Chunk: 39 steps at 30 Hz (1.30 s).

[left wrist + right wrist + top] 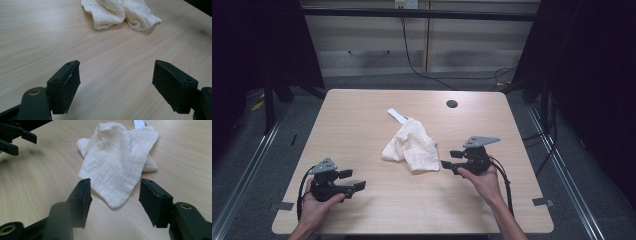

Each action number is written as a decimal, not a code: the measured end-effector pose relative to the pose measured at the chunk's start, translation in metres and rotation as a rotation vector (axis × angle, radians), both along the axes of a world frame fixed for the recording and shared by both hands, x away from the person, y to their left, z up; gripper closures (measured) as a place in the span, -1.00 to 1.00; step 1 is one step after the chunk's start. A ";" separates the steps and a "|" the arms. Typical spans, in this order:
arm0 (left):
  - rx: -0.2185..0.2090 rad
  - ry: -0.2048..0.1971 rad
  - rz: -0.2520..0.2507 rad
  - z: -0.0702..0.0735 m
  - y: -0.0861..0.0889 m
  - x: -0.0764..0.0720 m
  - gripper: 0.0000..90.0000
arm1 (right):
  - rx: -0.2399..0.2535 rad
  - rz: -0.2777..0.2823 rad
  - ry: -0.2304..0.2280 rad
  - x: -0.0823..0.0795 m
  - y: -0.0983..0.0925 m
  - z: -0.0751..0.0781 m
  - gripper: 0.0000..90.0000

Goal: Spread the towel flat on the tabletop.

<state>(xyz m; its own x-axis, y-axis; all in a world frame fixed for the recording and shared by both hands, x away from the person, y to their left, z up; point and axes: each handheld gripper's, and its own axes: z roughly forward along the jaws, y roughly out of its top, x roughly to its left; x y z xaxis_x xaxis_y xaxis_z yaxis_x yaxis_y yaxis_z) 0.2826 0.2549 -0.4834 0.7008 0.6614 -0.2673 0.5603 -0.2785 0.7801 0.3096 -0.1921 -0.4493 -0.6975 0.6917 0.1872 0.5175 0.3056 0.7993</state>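
Resting at the near left of the table (362,115), left gripper (353,181) sits low with jaws spread wide, nothing between them; in the left gripper view the bare wood lies ahead and the cloth (411,146) is well off at the far end. Cloth itself: crumpled cream muslin, roughly mid-table, a white label strip (397,115) poking out from its far edge. Right gripper (451,160) is just beside the cloth's near-right corner, jaws wide and empty; in the right gripper view (113,202) that rounded corner (113,202) lies flat on the wood just ahead of the gap, not yet inside, pads not touching it.

Step in hand, as I read it: approach to grab that corner. Next move likely needs the right gripper lowered and pushed forward so the thin edge slides between the pads, then a close; the flat fabric may be hard to pinch off the surface.

Around: round cable hole (452,104) at far right of the table, clear of the work. Nothing blocks the path.
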 end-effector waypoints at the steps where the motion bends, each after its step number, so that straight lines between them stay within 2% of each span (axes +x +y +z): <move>1: -0.001 -0.001 0.002 0.000 0.000 0.000 -0.52 | -0.008 0.018 0.001 0.006 0.004 0.001 0.01; 4: 0.001 -0.003 0.000 0.001 0.000 -0.001 -0.53 | -0.016 0.033 0.010 0.015 0.010 0.001 0.03; 6: 0.006 -0.002 -0.002 0.000 0.000 0.000 -0.53 | -0.018 0.064 0.019 0.028 0.019 0.002 0.08; 7: 0.006 -0.002 -0.002 0.000 0.000 0.000 -0.53 | -0.018 0.064 0.019 0.028 0.019 0.002 0.08; 8: 0.007 -0.002 -0.001 0.000 0.000 0.001 -0.53 | -0.018 0.089 0.031 0.038 0.024 0.003 0.09; 9: 0.007 -0.002 -0.001 0.000 0.000 0.001 -0.53 | -0.018 0.089 0.031 0.038 0.024 0.003 0.09; 10: 0.007 -0.002 -0.003 0.000 0.000 0.001 -0.53 | -0.025 0.095 0.029 0.050 0.029 0.006 0.12; 12: 0.008 -0.002 -0.003 0.000 0.000 0.001 -0.53 | -0.017 0.100 0.035 0.054 0.031 0.007 0.13; 14: 0.014 0.000 -0.001 0.000 0.000 0.001 -0.52 | -0.022 0.104 0.036 0.071 0.038 0.009 0.28; 18: 0.007 -0.001 0.003 0.001 0.002 0.001 -0.53 | -0.035 0.118 0.048 0.085 0.045 0.007 0.32; 21: 0.008 -0.001 0.006 0.000 0.003 0.001 -0.52 | -0.016 0.134 0.060 0.096 0.050 0.002 0.31; 22: 0.009 -0.001 0.007 0.000 0.003 0.001 -0.52 | -0.015 0.140 0.081 0.102 0.055 -0.003 0.27; 25: 0.013 0.001 0.005 0.000 0.003 0.002 -0.52 | -0.044 0.141 0.104 0.111 0.063 -0.011 0.16; 27: 0.011 0.001 0.007 0.000 0.003 0.002 -0.52 | -0.047 0.134 0.103 0.113 0.064 -0.012 0.14; 28: 0.009 0.003 0.006 0.000 0.004 0.002 -0.52 | -0.034 0.132 0.108 0.119 0.067 -0.015 0.09; 32: 0.010 0.003 0.005 -0.001 0.004 0.002 -0.52 | -0.042 0.117 0.112 0.127 0.071 -0.022 -0.08; 37: 0.010 0.002 0.003 0.000 0.005 0.002 -0.52 | -0.059 0.118 0.134 0.128 0.077 -0.034 -0.06; 39: 0.009 0.000 0.007 0.000 0.005 0.002 -0.52 | -0.075 0.114 0.151 0.129 0.079 -0.044 0.04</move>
<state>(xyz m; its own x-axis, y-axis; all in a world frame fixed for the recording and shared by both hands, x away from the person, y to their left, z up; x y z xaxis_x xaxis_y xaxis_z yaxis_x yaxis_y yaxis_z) 0.2844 0.2604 -0.4838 0.6960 0.6688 -0.2613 0.5625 -0.2816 0.7774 0.4389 -0.1130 -0.4937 -0.7400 0.6257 0.2468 0.5885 0.4244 0.6882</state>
